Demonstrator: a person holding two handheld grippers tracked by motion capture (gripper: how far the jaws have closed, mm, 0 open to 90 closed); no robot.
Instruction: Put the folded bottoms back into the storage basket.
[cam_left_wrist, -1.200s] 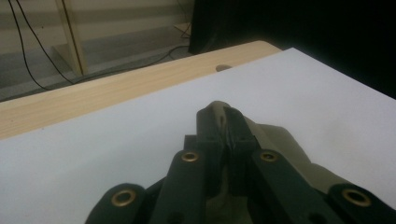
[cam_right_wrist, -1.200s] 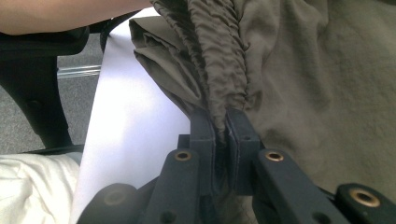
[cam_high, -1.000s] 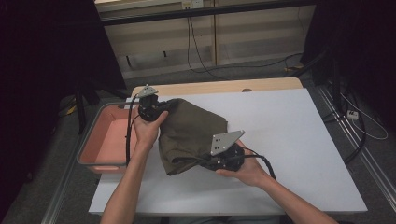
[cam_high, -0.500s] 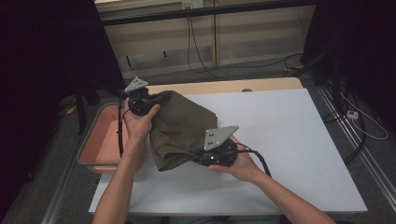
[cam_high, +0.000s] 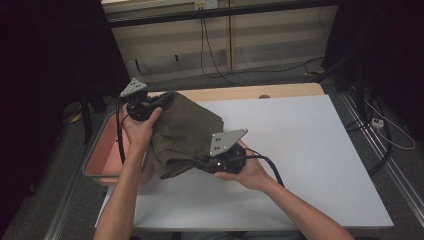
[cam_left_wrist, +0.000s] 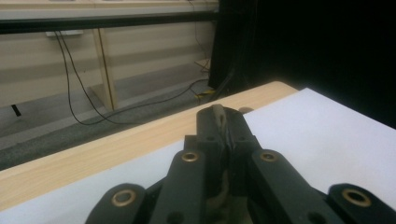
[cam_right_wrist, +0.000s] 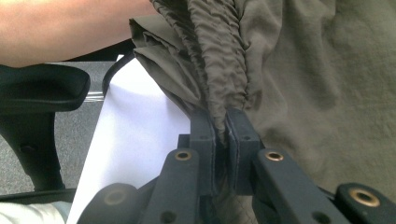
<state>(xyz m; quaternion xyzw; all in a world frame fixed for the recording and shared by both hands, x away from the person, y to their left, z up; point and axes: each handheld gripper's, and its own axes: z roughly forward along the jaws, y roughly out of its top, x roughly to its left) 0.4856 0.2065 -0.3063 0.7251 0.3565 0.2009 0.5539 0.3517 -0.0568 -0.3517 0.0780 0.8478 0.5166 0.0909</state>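
Observation:
An olive-green cloth garment hangs bunched between my two grippers over the left part of the white table. My left gripper holds its far upper edge, raised near the table's back left. In the left gripper view the jaws are shut on a thin strip of the cloth. My right gripper is shut on the gathered waistband at the near lower edge. The right gripper view shows the pleated fabric pinched between the two pads, the rest of the garment spreading to the right.
A pink tray with a grey rim stands off the table's left edge, below the left forearm. A wooden strip runs along the table's far edge. Cables lie on the floor behind. The table's right half is bare white.
Both grippers have lifted and carried the garment leftward, toward the pink tray. The cloth now hangs more bunched between them, with its left part above the tray's edge.

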